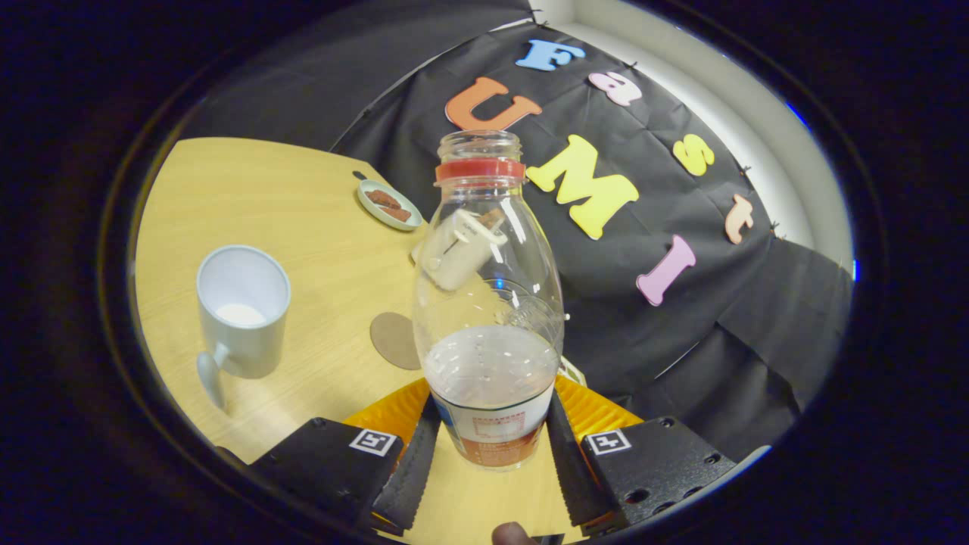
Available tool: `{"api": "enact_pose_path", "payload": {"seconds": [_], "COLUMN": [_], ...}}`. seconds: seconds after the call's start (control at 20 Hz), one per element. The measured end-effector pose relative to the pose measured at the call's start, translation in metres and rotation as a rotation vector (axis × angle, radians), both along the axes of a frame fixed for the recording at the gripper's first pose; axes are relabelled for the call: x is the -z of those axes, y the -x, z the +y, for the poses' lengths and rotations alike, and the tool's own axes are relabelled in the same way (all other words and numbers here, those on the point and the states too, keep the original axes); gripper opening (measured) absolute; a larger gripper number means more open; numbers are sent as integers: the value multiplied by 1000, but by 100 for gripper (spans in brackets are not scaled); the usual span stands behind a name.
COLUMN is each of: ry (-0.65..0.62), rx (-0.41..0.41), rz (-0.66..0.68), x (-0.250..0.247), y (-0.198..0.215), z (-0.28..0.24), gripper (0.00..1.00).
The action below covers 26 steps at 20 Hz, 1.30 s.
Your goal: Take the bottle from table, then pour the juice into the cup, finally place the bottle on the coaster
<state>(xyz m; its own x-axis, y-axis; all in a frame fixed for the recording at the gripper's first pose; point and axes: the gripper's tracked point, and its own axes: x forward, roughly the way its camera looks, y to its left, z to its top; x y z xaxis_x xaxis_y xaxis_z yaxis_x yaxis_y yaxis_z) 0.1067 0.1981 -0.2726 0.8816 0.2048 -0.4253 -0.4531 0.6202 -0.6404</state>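
- Jaws (pixel 490 446) pinch the bottle (pixel 488 303) low on its body, one finger pressed on each side at the label band. Bottle stands upright between them, lifted off the bench (pixel 265 197) by the look of it; its base sits over a yellow ridged plate (pixel 386 412) just under the jaws.
- Bottle is uncapped, red ring at the neck, pale juice filling only the lower part.
- Cup (pixel 242 306) is ahead and well to the left, handle toward the gripper, something white in the bottom. Whether the pour is done, can't tell from this alone.
- Coaster (pixel 395 339): brown disc just ahead-left of the bottle, partly hidden behind it.
- Small dish (pixel 389 204) with brown pieces sits far beyond the bottle.
- Risks, my read:
  - Grip is low, the bottle is tall and smooth, so it could pivot or slip in the jaws on a tilt.
  - Open mouth means any fast swing spills juice on the bench.
  - Cup is off to the side; a misaligned tilt pours past the rim or clips it.
  - Coaster is partly hidden, so the bottle may land off-centre or half on its edge and tip.
- Writing: label shows red print, too blurred to read. Fiducial tags on both fingers.
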Motion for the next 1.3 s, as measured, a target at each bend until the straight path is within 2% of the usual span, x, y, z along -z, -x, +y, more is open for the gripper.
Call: {"api": "enact_pose_path", "payload": {"seconds": [0.15,0.6,1.05,1.3], "ry": [122,375,531,565], "rx": [-39,-103,-151,-164], "rz": [-8,-87,-195,-217], "x": [2,12,-4,-15], "y": [1,-2,-2,1], "z": [-3,-4,-5,-3], "gripper": [77,76,76,76]}}
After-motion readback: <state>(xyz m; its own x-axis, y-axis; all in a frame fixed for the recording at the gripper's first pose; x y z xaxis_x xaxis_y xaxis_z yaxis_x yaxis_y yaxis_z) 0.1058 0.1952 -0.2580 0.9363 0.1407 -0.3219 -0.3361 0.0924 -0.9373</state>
